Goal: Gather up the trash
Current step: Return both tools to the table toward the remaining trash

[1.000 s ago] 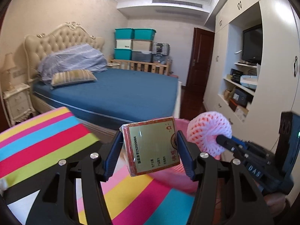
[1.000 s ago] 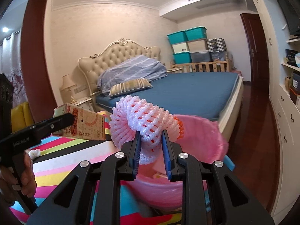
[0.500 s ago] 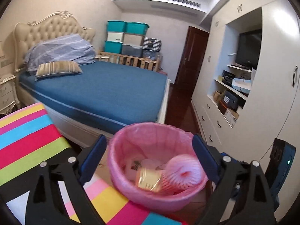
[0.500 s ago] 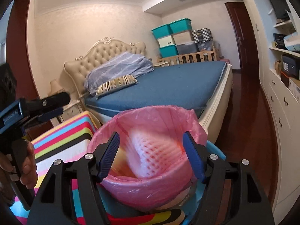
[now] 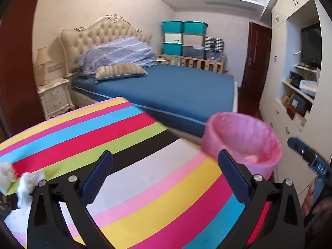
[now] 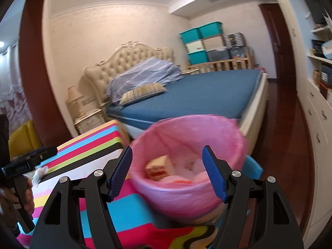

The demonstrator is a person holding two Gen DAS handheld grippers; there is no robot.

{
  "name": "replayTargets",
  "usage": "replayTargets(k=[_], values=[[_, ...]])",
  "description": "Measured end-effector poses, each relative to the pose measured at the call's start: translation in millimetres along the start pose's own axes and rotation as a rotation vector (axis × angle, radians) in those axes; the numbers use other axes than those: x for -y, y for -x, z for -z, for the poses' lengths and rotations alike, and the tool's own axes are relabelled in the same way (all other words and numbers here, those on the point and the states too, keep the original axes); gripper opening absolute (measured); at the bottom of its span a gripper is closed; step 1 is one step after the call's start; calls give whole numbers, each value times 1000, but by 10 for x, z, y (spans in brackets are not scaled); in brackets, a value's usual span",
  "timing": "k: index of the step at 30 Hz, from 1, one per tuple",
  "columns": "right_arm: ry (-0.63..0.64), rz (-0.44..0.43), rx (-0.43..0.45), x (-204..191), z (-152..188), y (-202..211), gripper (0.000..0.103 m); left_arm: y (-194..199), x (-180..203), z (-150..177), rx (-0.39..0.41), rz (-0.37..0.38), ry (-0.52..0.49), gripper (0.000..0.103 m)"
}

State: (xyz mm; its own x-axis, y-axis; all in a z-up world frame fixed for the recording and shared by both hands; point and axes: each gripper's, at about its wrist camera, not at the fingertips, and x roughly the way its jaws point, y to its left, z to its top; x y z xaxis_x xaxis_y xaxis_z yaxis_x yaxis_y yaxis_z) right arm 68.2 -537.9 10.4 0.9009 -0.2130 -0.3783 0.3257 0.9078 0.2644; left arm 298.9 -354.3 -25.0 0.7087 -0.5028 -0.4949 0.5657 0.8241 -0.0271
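Note:
A bin lined with a pink bag point(image 6: 207, 128) stands at the table's far right edge; it also shows in the left wrist view point(image 5: 224, 137). Inside lie a small yellow carton point(image 6: 159, 166) and a pink foam net point(image 6: 201, 175). My right gripper point(image 6: 167, 168) is open and empty, just before the bin's mouth. My left gripper point(image 5: 164, 176) is open and empty above the striped tablecloth point(image 5: 145, 176). White crumpled tissue point(image 5: 25, 186) lies on the cloth at the left; it also shows in the right wrist view point(image 6: 40, 172).
A blue bed point(image 5: 176, 87) stands behind the table, with a nightstand and lamp point(image 5: 55, 95) to its left. White cupboards with shelves point(image 5: 294, 95) line the right wall. Teal storage boxes point(image 5: 183, 35) are stacked at the back.
Both grippers opened and dropped the carton and the foam net into the bin. Both have since drawn back, the left one swinging left over the table.

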Motion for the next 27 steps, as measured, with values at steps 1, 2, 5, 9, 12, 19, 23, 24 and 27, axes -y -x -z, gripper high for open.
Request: replayTargets(k=[1,2,5,9,12,19,23,24,27], values=[[13,-21,-7,-91,4,-8,67,74,-70,45,3,-21,-9,98],[27,-39,-14,-185,9,-21,67,165,-172,108,3,-51,-20,98],[61,-89,-39,-450,20,-93,67,376,-392,240,4,-104,-22,98],[110,-158,-89,-873,122,-211,67,677,-781,434,4,-184,2,98],[149,-215,-132,-1224,211,-307,67,863,-1035,560,3,-241,25,98],[233,-308,-191,-1943,406,-408,67,1320,-1626,880,-7,-369,91,98],[263,-342,-233,-2330,536,-494,67,1564,-1919,1021,-8,-441,129,98],[273,-349,-241,-2420,561,-499,67,1642,-2017,1062,-5,-465,142,98],[303,-374,-281,-2767,635,-586,67,1784,-2201,1110,-3,-531,171,98]])
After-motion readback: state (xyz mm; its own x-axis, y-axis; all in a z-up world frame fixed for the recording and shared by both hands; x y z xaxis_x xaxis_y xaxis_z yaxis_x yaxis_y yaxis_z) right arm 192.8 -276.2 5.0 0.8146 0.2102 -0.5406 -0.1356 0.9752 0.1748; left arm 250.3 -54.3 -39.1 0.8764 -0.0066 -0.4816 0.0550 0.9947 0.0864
